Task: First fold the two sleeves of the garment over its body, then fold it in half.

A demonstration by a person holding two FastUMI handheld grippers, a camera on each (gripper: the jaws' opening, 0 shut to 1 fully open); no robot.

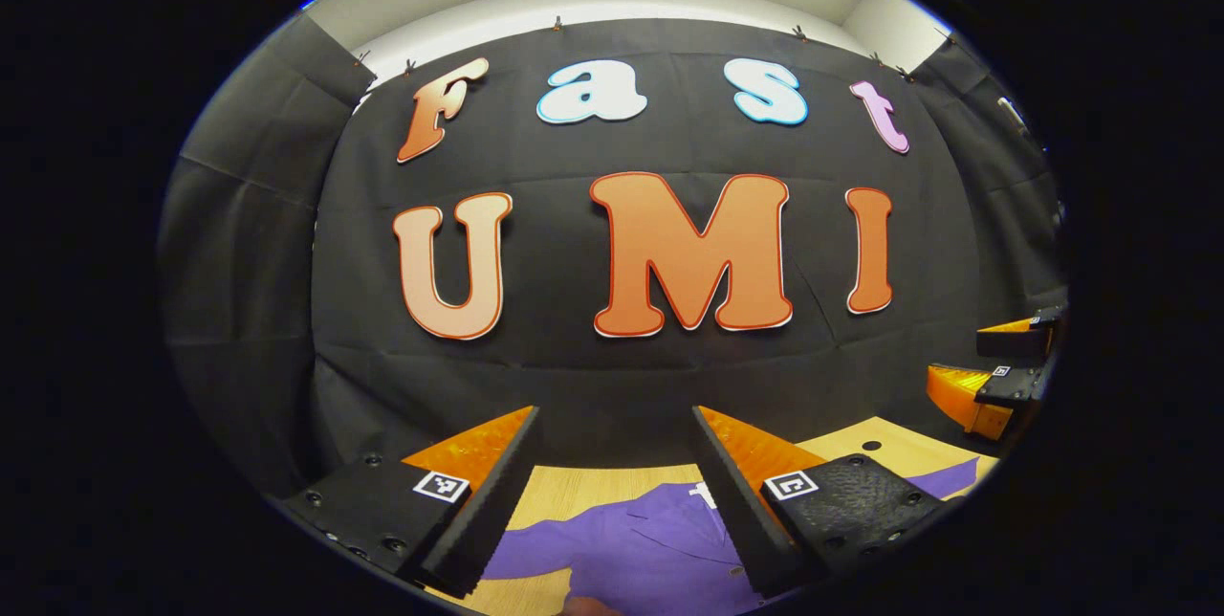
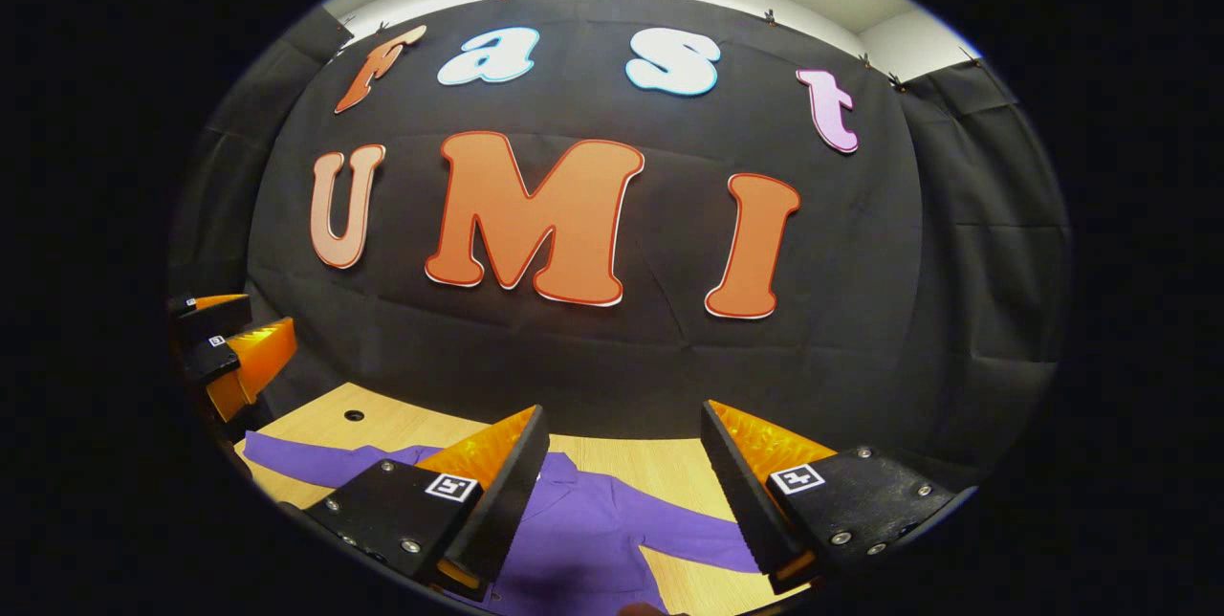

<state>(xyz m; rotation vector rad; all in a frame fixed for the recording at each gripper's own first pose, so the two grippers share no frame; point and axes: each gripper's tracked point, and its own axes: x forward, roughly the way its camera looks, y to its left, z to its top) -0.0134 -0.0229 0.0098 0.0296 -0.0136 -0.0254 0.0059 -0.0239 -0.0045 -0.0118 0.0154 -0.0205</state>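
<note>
A purple garment (image 1: 631, 549) lies flat on the wooden table (image 1: 593, 482), its collar toward the back wall and both sleeves spread out to the sides. My left gripper (image 1: 617, 463) hangs open above the collar area, nothing between its fingers. In the right gripper view the same garment (image 2: 593, 520) shows one sleeve (image 2: 306, 463) stretching left and another (image 2: 688, 530) running right. My right gripper (image 2: 622, 463) is open above the garment's upper part and holds nothing. Each gripper appears at the edge of the other's view: the right gripper (image 1: 1004, 372) and the left gripper (image 2: 225, 348).
The black cloth wall stands close behind the table's far edge. A small dark hole (image 2: 354, 415) marks the tabletop near the back left; it appears as a hole (image 1: 870, 445) in the left gripper view too.
</note>
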